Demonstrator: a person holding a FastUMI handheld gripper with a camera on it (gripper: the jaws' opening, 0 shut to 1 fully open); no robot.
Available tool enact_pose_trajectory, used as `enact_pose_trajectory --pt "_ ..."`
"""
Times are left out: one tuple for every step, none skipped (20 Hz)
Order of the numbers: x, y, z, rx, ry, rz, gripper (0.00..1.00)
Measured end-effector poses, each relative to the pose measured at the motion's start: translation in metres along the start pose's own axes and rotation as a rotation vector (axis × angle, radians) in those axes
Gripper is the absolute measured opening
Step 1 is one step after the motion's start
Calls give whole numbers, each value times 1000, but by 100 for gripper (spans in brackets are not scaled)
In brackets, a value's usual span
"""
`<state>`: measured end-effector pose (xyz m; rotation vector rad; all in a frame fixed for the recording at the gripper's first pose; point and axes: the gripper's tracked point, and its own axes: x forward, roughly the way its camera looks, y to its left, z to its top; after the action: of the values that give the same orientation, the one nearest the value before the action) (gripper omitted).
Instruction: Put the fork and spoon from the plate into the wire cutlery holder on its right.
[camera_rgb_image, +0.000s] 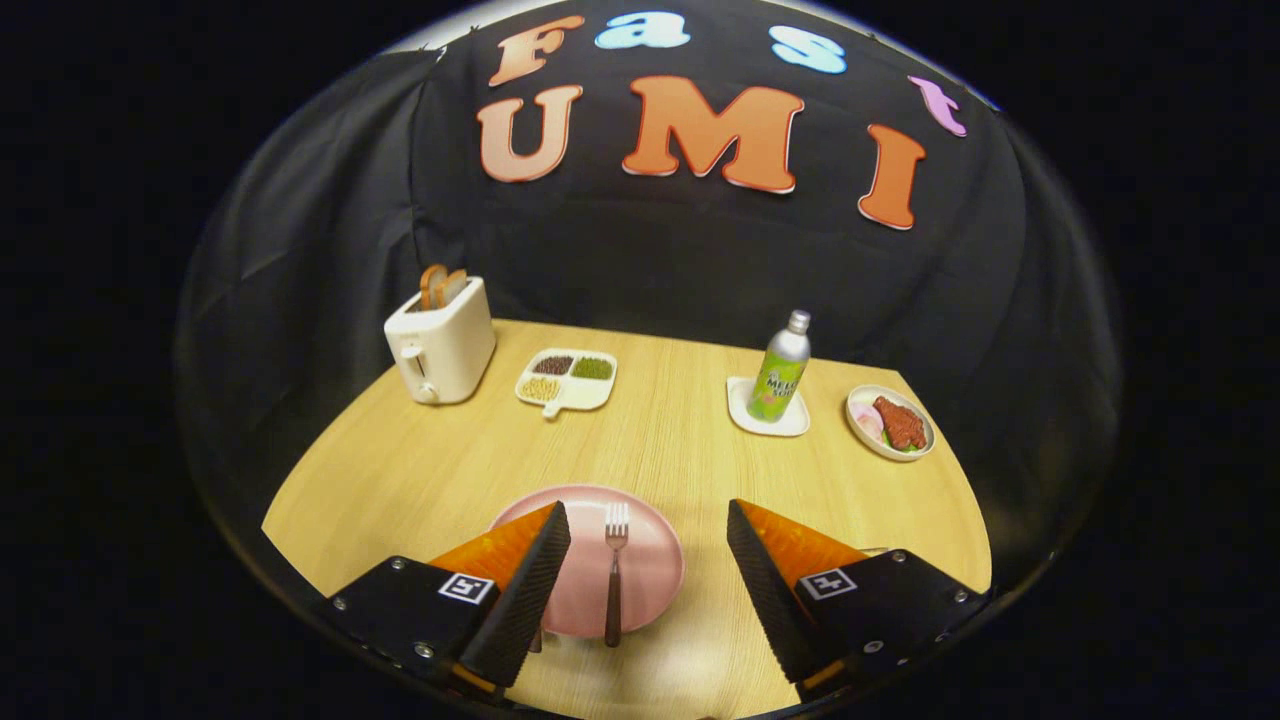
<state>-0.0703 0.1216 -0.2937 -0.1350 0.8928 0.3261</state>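
My gripper (648, 535) hangs spread wide over the fork (614, 575) on the plate (655, 570), open tabletop (660, 450) ahead before the bottle (780, 378).

A staged recording booth set up to look like a home dining table: a black cloth wall (700, 260) hangs close behind a light wooden table (660, 440). Laid out on the table are a cream toaster (441, 340) with toast in its slots, a divided tray of beans and grains (567, 380), a green drink bottle (781, 372) on a white coaster, a dish of meat (890, 422), and a pink plate (640, 570) with a fork (614, 570). The gripper (648, 560) rides low over the plate, its fingers spread wide with the fork between them.
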Motion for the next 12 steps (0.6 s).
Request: enact_pose_trajectory --pt "6 4 -13 -13 48 7 93" --pt "12 7 -23 -22 85 15 90" --pt "19 8 -35 -35 125 17 88" --pt "26 11 -45 -48 161 23 85" --pt "32 14 -53 -61 195 30 83" --pt "38 17 -59 -73 228 42 80" --pt "43 19 -66 -86 261 54 77" --pt "46 21 -71 -99 290 63 74" --pt "51 22 -76 -110 321 71 72" --pt "55 22 -82 -117 356 77 68" --pt "59 23 -87 -124 385 82 67" --pt "64 24 -91 -129 409 85 64"
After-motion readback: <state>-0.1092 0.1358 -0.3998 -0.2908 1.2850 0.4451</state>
